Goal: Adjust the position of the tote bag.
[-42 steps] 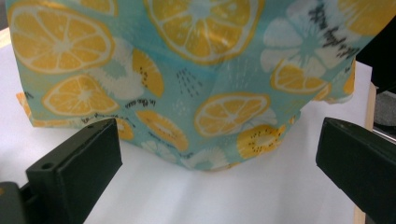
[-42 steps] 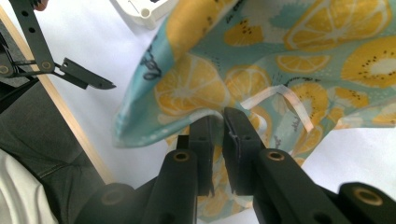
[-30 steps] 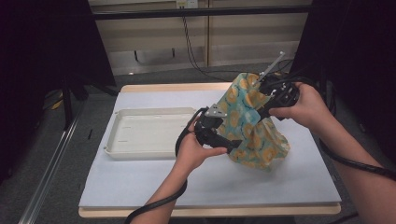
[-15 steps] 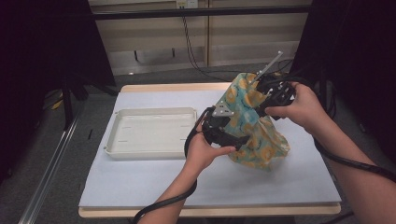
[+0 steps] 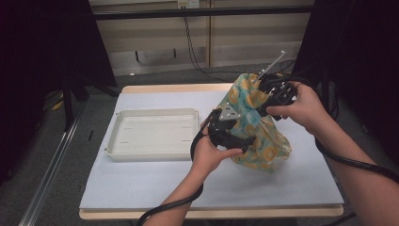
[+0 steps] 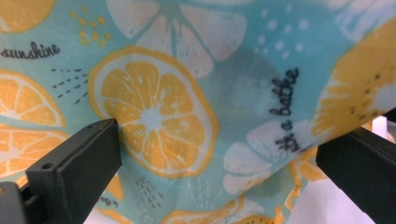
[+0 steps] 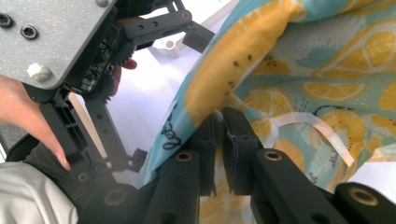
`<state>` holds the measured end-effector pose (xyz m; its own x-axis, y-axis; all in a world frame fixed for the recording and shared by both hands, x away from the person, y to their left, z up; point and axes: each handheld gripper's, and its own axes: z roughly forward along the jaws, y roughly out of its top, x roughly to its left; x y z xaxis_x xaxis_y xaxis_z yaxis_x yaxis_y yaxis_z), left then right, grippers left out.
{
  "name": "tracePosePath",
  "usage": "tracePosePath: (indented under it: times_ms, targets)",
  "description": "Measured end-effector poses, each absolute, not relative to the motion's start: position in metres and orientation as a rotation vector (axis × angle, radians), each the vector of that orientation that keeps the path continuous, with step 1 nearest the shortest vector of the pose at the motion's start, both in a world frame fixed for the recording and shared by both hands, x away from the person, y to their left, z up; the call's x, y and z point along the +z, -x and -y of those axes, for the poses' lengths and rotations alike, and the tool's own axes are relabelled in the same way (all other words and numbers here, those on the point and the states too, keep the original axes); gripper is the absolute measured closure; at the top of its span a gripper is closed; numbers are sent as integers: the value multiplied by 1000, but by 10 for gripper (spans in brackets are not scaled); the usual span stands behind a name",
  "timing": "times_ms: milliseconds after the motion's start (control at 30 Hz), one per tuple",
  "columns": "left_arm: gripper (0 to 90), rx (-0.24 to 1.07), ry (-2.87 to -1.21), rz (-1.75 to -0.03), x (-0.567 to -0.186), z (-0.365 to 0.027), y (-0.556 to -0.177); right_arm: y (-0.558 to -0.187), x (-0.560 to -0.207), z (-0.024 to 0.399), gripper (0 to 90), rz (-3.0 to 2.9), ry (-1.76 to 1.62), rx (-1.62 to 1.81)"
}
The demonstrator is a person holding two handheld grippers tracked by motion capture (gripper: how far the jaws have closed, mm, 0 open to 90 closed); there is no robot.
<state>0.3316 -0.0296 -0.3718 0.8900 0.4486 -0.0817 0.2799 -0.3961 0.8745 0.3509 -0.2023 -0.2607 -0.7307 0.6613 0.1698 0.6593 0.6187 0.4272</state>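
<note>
A teal cloth [image 5: 256, 127] printed with orange and lemon slices hangs in a peak over the right half of the table. My right gripper [image 5: 259, 87] is shut on its top edge and holds it up; in the right gripper view the jaws [image 7: 219, 135] pinch a fold of the cloth [image 7: 299, 70]. My left gripper [image 5: 244, 130] sits against the cloth's left side, lower down, with its jaws wide apart. In the left gripper view the cloth [image 6: 196, 84] hangs between and just beyond the open gripper [image 6: 217, 172], whose pads do not press on it.
A white shallow tray [image 5: 113, 153] lies on the left half of the pale table cover [image 5: 141, 188]. Black cables trail from both grippers over the table's front and right edges. My left gripper [image 7: 154, 30] is close beside the right one.
My left gripper has edged to the right, closer against the cloth. The right gripper keeps the cloth's top held in the same place.
</note>
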Motion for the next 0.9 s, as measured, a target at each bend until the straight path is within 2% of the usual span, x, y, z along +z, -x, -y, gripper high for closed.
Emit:
tracePosePath:
  times_ms: [467, 900]
  targets:
    - [16, 228, -1990, -564, -373, 29, -336, -350, -261, 200, 813, -2820, -1159, 766]
    - [296, 243, -1986, -525, -367, 14, -337, -351, -259, 209, 726, -2791, -1161, 711]
